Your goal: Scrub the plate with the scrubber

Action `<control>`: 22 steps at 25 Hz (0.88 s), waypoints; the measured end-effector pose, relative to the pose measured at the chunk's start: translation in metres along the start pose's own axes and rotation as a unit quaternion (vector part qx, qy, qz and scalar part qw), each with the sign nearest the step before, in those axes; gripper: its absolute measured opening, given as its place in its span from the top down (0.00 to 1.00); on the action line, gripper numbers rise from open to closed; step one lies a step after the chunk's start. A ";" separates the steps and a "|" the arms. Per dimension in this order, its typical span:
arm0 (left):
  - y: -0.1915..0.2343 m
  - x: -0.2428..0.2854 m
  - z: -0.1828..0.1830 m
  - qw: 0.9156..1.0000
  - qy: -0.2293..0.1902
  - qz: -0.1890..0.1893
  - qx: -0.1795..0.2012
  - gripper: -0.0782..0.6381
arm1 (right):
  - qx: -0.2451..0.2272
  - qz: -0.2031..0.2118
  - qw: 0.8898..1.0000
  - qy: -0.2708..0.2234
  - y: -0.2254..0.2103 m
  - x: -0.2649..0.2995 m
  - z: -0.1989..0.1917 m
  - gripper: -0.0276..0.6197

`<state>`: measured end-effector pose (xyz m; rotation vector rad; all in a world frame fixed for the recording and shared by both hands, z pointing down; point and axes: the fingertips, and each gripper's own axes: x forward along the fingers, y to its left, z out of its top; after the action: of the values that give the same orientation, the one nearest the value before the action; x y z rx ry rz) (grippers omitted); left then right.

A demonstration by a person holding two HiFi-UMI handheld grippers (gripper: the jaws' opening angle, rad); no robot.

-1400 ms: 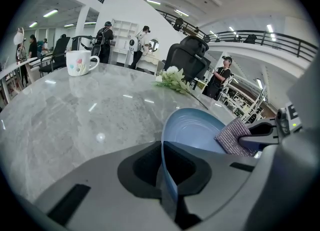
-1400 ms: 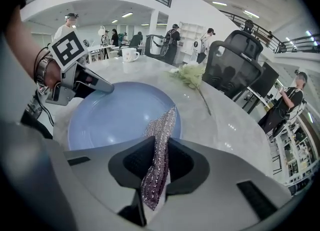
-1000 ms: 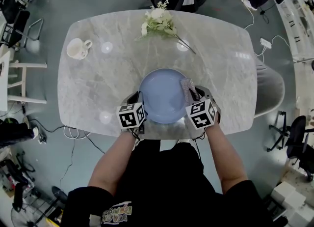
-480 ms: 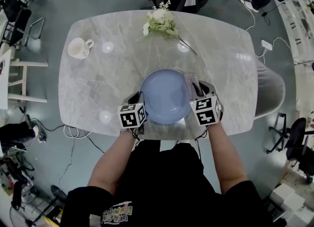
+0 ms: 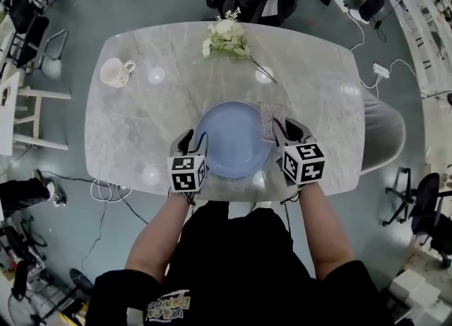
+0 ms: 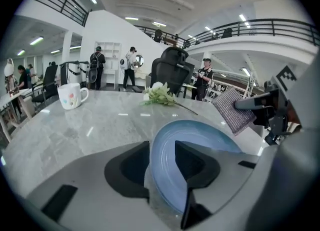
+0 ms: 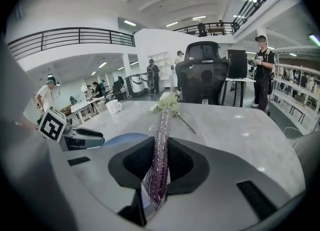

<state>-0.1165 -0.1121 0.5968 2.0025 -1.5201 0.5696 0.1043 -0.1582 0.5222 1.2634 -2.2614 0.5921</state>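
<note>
Black short-sleeved T-shirt (image 5: 240,261), small multicoloured print (image 5: 168,308) on front, forearms bare. Left gripper (image 5: 193,139), right gripper (image 5: 289,131): grey shells, black jaw pads, white cube (image 5: 186,172) with black square markers on each. Left jaws just now opening, plate (image 5: 233,141) rim between them.

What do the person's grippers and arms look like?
The left gripper and right gripper have grey bodies, black claw pads and a white cube with black square markers each. Black short-sleeved T-shirt, forearms bare. The left claw has just been opening, plate between its pads.
</note>
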 end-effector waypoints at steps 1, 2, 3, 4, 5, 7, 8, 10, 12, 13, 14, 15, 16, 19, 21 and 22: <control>-0.003 -0.006 0.005 1.000 -0.008 0.002 0.005 0.65 | 0.003 0.006 1.000 -0.006 0.001 -0.006 0.001 0.84; -0.005 -0.012 0.009 1.000 -0.015 0.004 0.009 0.67 | 0.006 0.012 1.000 -0.012 0.002 -0.012 0.001 0.84; -0.009 -0.019 0.014 1.000 -0.023 0.006 0.011 0.69 | 0.008 0.018 1.000 -0.017 0.003 -0.018 0.002 0.84; -0.012 -0.027 0.018 0.999 -0.031 0.008 0.012 0.71 | 0.009 0.024 0.999 -0.023 0.004 -0.025 0.003 0.84; -0.016 -0.035 0.023 0.999 -0.039 0.011 0.013 0.75 | 0.010 0.029 0.999 -0.028 0.005 -0.032 0.004 0.84; -0.025 -0.052 0.031 0.998 -0.053 0.018 0.011 0.83 | 0.008 0.039 0.999 -0.035 0.006 -0.047 0.006 0.84; -0.030 -0.060 0.034 0.998 -0.060 0.020 0.008 0.85 | 0.007 0.045 0.998 -0.038 0.007 -0.055 0.006 0.84; -0.045 -0.078 0.039 0.997 -0.074 0.018 0.002 0.87 | 0.001 0.056 0.997 -0.045 0.009 -0.072 0.007 0.84; -0.065 -0.096 0.044 0.996 -0.089 0.009 0.000 0.87 | -0.006 0.069 0.996 -0.053 0.011 -0.090 0.009 0.84; -0.077 -0.106 0.047 0.995 -0.098 0.003 0.002 0.87 | -0.010 0.076 0.995 -0.057 0.012 -0.100 0.010 0.84; -0.089 -0.115 0.050 0.994 -0.107 -0.002 0.006 0.87 | -0.014 0.083 0.994 -0.062 0.013 -0.109 0.011 0.84; -0.101 -0.124 0.051 0.993 -0.115 -0.007 0.009 0.87 | -0.019 0.091 0.993 -0.066 0.014 -0.119 0.012 0.84; -0.114 -0.134 0.052 0.992 -0.123 -0.011 0.012 0.87 | -0.023 0.100 0.992 -0.070 0.015 -0.129 0.012 0.84; -0.151 -0.160 0.048 0.990 -0.139 -0.022 0.009 0.87 | -0.038 0.125 0.989 -0.076 0.018 -0.157 0.009 0.84; -0.172 -0.175 0.041 0.989 -0.144 -0.023 0.007 0.87 | -0.045 0.138 0.986 -0.077 0.019 -0.173 0.004 0.84; -0.181 -0.182 0.035 0.989 -0.145 -0.023 0.006 0.87 | -0.048 0.145 0.985 -0.077 0.019 -0.179 0.000 0.84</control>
<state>0.0094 0.0341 0.4232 2.1968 -1.6339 0.2774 0.1698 -0.0308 0.4125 0.9710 -2.5937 0.4928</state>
